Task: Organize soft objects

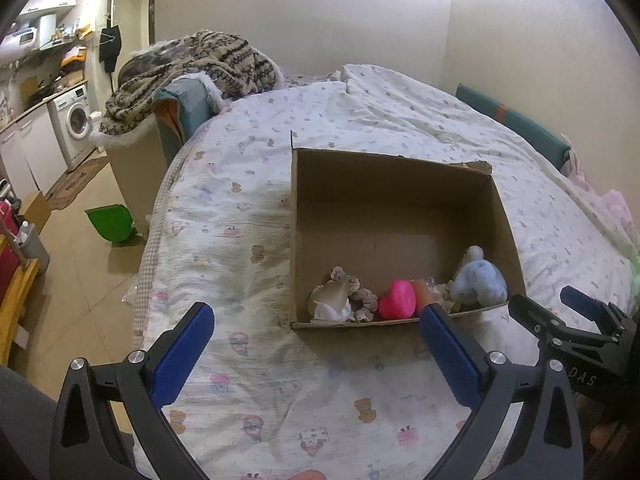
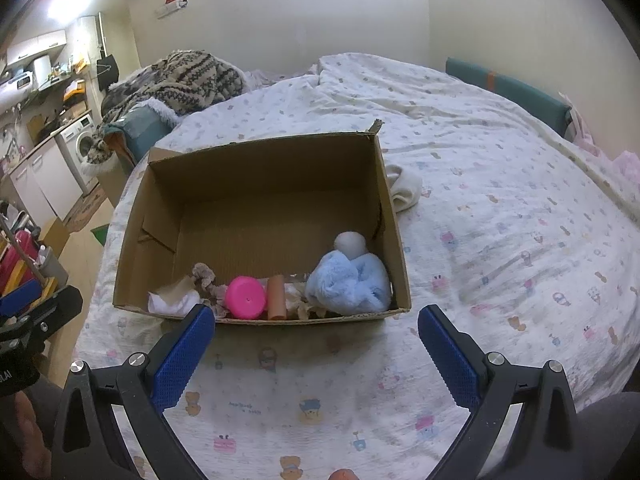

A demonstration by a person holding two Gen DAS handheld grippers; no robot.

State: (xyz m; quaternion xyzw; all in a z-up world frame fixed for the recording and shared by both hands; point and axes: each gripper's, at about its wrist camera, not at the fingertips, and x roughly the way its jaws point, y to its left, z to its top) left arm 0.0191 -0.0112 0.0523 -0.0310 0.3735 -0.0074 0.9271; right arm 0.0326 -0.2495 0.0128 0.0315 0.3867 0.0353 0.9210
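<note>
A corrugated cardboard box [image 2: 394,216] is sitting open on a bed under a rumpled cotton quilt [image 2: 500,184] printed with small cartoon figures. Soft things are lying along the box's near wall: a fluffy pale-blue plush [image 2: 350,286] in the right corner, a smooth pink rounded toy [image 2: 245,297], an orange cylinder [image 2: 276,296], a crocheted beige piece [image 1: 356,286] and what may be crumpled white cloth [image 2: 172,302]. A white folded cloth [image 2: 404,190] is lying outside, touching the box's right wall. The left gripper [image 1: 316,320] and right gripper [image 2: 316,322] are both hovering wide open, textured blue pads [image 2: 184,360] gripping nothing.
</note>
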